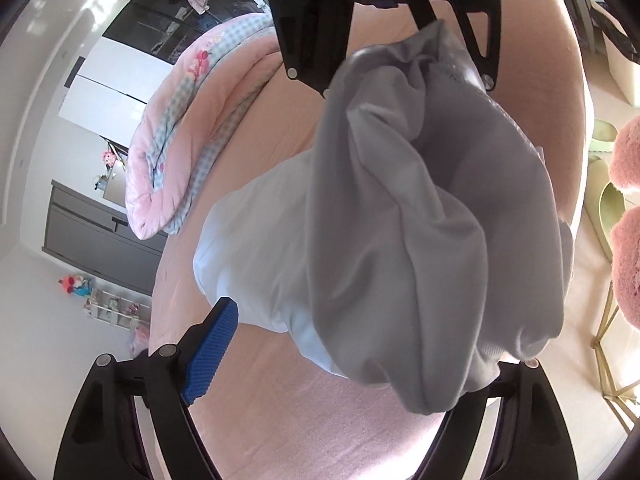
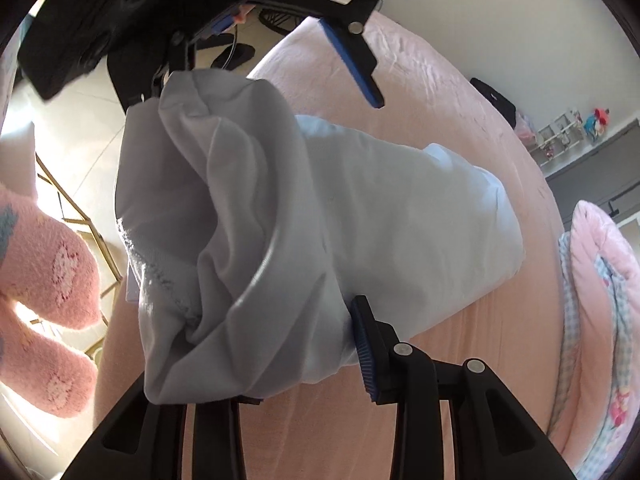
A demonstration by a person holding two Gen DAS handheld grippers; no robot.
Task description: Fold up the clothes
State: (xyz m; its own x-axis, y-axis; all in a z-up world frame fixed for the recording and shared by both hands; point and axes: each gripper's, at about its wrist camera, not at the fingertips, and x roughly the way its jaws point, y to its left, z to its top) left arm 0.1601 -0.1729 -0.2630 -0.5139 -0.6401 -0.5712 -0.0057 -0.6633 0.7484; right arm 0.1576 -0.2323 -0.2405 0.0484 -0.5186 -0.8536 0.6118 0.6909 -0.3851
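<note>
The left gripper (image 1: 340,356) stands wide, one blue pad (image 1: 212,350) clear of the cloth, the other hidden beneath it: released, it seems. The pale grey garment (image 1: 400,240) hangs bunched between both tools above the pink bed (image 1: 280,420), likely lifted for the next fold. The right gripper (image 2: 304,344), tilted steeply downward, looks clenched on a gathered edge. Farther left lies a rolled pink quilt (image 1: 180,152).

No readable text, label, brand, number or sign shows in either view (the quilt's embroidery is pictures, not letters).
</note>
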